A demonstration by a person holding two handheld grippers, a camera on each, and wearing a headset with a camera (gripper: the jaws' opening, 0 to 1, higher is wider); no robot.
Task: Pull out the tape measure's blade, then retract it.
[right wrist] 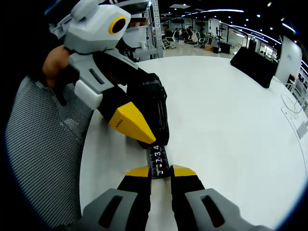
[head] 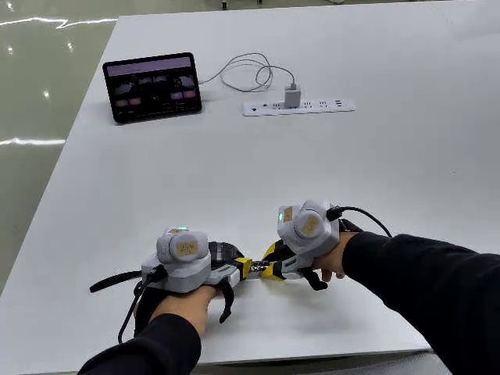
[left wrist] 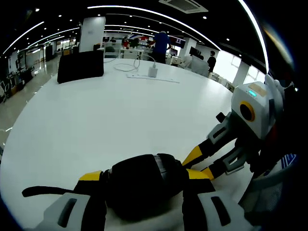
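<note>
The black tape measure (left wrist: 144, 187) sits on the white table near its front edge, and my left gripper (left wrist: 144, 175) is shut around its case. A short length of blade (right wrist: 157, 161) with printed numerals sticks out of the case (right wrist: 153, 108). My right gripper (right wrist: 160, 172) is shut on the end of that blade. In the head view the left gripper (head: 242, 268) and right gripper (head: 271, 270) almost meet tip to tip, with the blade (head: 258, 267) bridging the small gap. The case (head: 223, 253) is partly hidden by the left jaws.
A dark tablet (head: 152, 86) stands propped at the far left of the table (head: 328, 180). A white power strip (head: 298, 106) with a charger (head: 292, 95) and looped cable (head: 246, 72) lies at the back. A black strap (head: 113, 280) trails left of the left gripper.
</note>
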